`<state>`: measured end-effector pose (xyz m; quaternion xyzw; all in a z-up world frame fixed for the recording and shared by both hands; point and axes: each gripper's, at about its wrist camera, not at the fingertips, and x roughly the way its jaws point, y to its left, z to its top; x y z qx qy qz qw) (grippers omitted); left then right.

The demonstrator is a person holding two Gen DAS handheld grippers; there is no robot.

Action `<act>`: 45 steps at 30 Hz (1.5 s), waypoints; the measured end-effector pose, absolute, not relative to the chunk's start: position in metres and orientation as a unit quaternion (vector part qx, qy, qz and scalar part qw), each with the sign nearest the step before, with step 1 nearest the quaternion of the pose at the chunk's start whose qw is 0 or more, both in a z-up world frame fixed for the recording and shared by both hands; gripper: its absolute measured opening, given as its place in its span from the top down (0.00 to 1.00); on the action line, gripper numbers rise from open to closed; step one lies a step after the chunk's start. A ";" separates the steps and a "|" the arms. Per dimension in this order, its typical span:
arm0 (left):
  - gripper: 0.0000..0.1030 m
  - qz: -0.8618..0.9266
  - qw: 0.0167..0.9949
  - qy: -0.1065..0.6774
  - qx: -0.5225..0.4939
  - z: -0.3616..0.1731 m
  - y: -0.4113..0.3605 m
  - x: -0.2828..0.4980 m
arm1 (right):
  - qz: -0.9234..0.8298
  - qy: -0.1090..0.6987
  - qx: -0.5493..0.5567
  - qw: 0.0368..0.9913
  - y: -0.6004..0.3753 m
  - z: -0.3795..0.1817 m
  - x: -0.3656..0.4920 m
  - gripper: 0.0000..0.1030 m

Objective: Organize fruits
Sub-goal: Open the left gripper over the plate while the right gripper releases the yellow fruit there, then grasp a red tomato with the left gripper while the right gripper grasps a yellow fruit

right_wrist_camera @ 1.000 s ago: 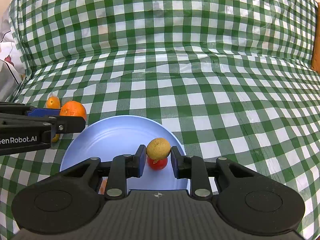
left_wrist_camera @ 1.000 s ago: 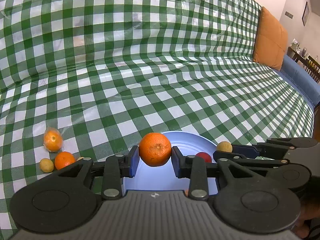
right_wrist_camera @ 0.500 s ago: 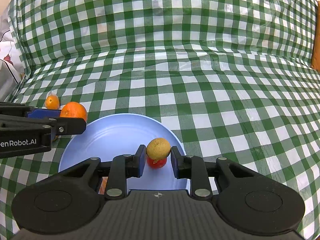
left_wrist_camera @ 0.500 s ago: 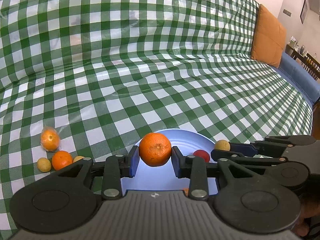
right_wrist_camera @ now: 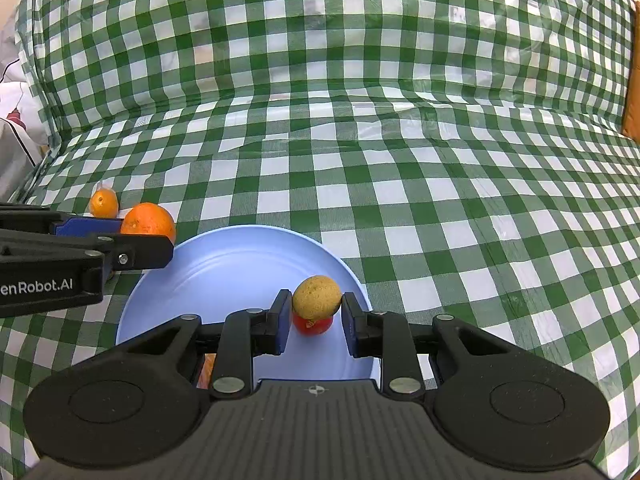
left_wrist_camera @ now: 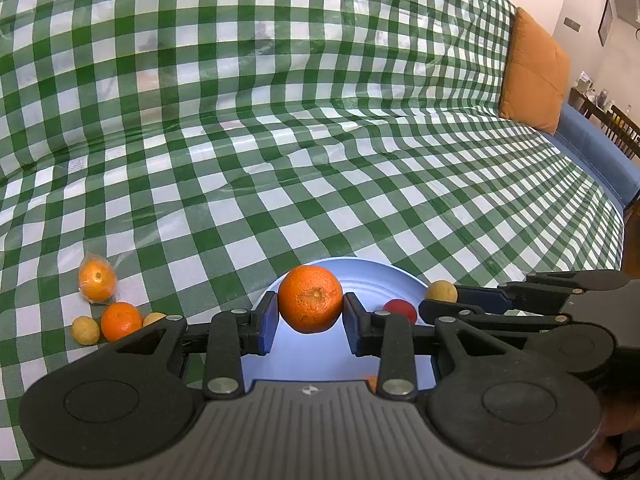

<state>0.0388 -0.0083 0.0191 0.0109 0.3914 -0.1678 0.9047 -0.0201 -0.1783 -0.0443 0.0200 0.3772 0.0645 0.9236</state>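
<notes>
The left hand-held gripper [left_wrist_camera: 310, 322] is clamped on an orange [left_wrist_camera: 310, 298], held above the near rim of a blue plate [left_wrist_camera: 372, 280]. The right hand-held gripper [right_wrist_camera: 316, 322] pinches a small yellow fruit [right_wrist_camera: 317, 297] over the same plate, directly above a red fruit [right_wrist_camera: 313, 325] lying on it. Farther left of the left hand-held gripper, on the green checked cloth [left_wrist_camera: 320, 140], sit a second orange [left_wrist_camera: 121, 321], a wrapped orange [left_wrist_camera: 96, 282] and a small yellow fruit [left_wrist_camera: 85, 330].

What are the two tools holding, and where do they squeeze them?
The left tool pinches an orange by its two sides. The right tool pinches a small yellow fruit by its sides.
</notes>
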 end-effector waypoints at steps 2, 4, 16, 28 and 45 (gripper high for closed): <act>0.63 -0.169 0.905 0.390 0.011 0.019 -0.009 0.039 | 0.067 0.377 0.021 0.923 -0.179 -0.044 -0.020 0.73; 0.63 -0.171 0.906 0.388 0.011 0.020 -0.008 0.038 | 0.066 0.378 0.023 0.923 -0.180 -0.044 -0.019 0.73; 0.64 -0.160 0.915 0.368 -0.030 0.029 0.007 0.040 | 0.039 0.350 0.055 0.934 -0.191 -0.036 -0.019 0.54; 0.89 -0.024 0.930 0.341 -0.135 0.052 0.107 0.058 | 0.062 0.306 0.079 0.947 -0.178 -0.019 -0.020 0.54; 0.87 0.032 0.865 0.458 -0.201 0.002 0.154 0.067 | 0.210 0.306 0.060 0.926 -0.080 -0.035 -0.008 0.74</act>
